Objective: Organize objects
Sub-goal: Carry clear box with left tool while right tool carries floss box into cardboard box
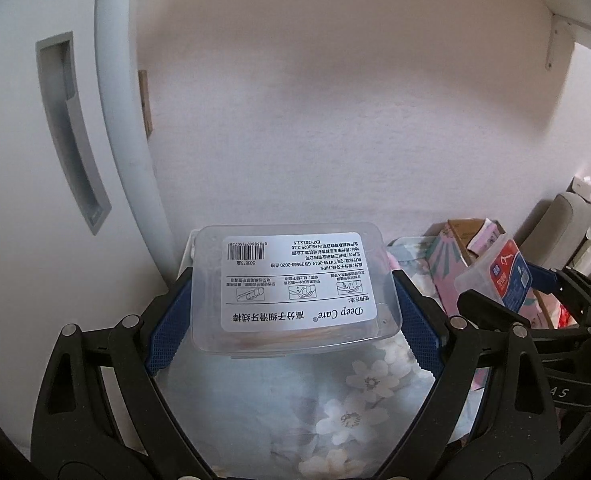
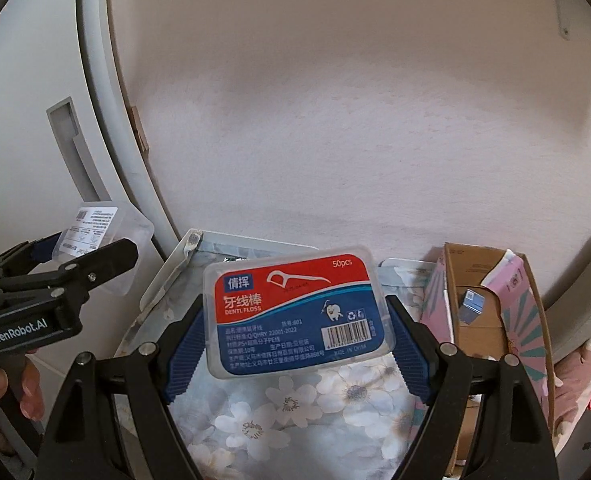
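Blue ribbed pads [image 1: 167, 320] of the left gripper [image 1: 293, 312] clamped a clear, rounded-corner floss box [image 1: 295, 284], white label up, aloft over a floral sheet [image 1: 335, 400] near a white wall, while the right gripper [image 1: 507, 280] showed at the edge with its own box. From the right wrist, that gripper [image 2: 295, 332] pinched a glossy red-and-blue floss case [image 2: 295, 312] above the sheet, beside an open cardboard carton [image 2: 491, 320]. Both boxes appeared mid-carry, and the next move likely called for lowering each squarely into a chosen spot before releasing.
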Motion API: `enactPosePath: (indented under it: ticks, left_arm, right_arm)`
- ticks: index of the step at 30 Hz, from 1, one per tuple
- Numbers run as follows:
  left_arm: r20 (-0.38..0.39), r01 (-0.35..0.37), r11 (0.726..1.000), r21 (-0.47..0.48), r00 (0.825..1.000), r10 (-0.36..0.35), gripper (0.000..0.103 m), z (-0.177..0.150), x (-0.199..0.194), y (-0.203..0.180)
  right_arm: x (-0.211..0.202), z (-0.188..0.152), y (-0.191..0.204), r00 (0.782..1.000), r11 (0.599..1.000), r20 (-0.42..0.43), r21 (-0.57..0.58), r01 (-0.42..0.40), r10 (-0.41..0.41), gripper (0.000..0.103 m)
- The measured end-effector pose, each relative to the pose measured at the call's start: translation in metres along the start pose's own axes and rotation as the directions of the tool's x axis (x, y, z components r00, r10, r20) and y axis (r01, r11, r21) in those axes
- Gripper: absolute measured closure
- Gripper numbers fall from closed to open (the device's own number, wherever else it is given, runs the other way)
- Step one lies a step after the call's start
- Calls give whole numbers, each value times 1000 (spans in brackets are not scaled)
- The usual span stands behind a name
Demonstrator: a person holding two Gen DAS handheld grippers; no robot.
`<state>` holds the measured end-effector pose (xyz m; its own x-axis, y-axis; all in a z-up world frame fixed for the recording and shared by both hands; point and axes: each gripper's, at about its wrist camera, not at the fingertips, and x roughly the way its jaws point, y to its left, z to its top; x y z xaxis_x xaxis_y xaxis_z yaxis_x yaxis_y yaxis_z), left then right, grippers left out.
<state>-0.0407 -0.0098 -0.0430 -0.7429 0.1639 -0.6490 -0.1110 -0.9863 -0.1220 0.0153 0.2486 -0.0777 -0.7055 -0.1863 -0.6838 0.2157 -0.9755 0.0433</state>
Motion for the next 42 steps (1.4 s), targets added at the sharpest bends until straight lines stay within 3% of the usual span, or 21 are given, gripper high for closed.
enactPosePath:
  ticks: [10,19,25,30,34,38,42]
  left_arm:
    - [14,45,997,70,999,-46,12,11,-14,-26]
    - [-33,171,968,186,985,-168,12,21,4,-91]
    - [-110,303,914,270,953,-284,12,24,31,-153]
    - [-209,411,845,341,910,-358,12,24,62,-215]
    - [-302,465,780,419,881,-363,12,21,96,-271]
    - [-374,478,743,468,869,-323,13,19,140,-312]
    - [-436,491,725,482,853,-288,13,11,181,-338]
  right_arm:
    - [-22,-14,-44,996,993,6,84,88,-89,23]
    - [-38,-46,-107,976,959,-59,183,215,-208,23]
    - [-45,-66,-157,952,921,-126,244,303,-279,23]
    - [-41,-75,-192,935,905,-182,253,343,-304,23]
    - [-23,-81,-214,927,907,-238,240,345,-290,23]
    - [2,-88,-231,922,915,-293,236,326,-253,23]
    - [28,-96,-238,911,930,-344,201,308,-227,23]
